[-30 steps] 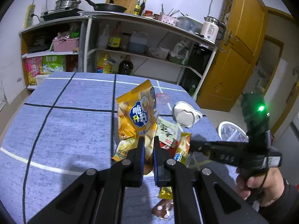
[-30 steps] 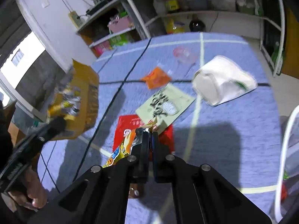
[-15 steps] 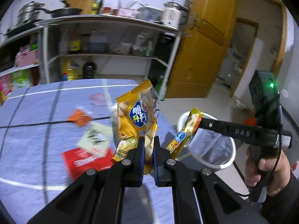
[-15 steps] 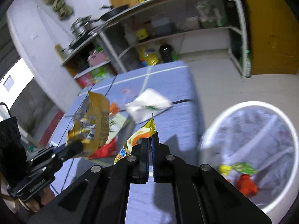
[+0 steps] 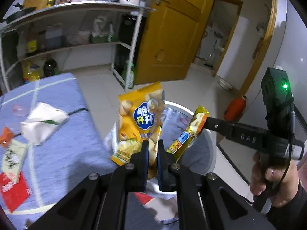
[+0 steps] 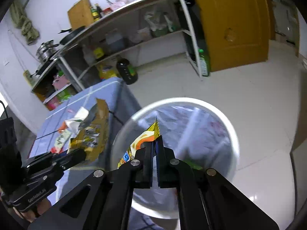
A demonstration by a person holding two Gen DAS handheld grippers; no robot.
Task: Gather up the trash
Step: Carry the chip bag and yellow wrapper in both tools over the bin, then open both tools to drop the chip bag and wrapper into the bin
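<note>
Left gripper (image 5: 152, 150) fingers clamp narrowly on a yellow chip bag (image 5: 139, 122), upright. Right gripper (image 6: 155, 145) fingers pinch a slim yellow wrapper (image 6: 143, 140) above the white bin (image 6: 233, 134).

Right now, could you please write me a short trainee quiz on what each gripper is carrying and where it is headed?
1. True or false: the left tongs grip a yellow snack bag.
2. What do the right tongs hold? A) tissue pack B) slim candy wrapper C) red packet
3. Fill in: both items hang over the white ____.

Key: 1 true. 2 B, the slim candy wrapper. 3 bin.
</note>
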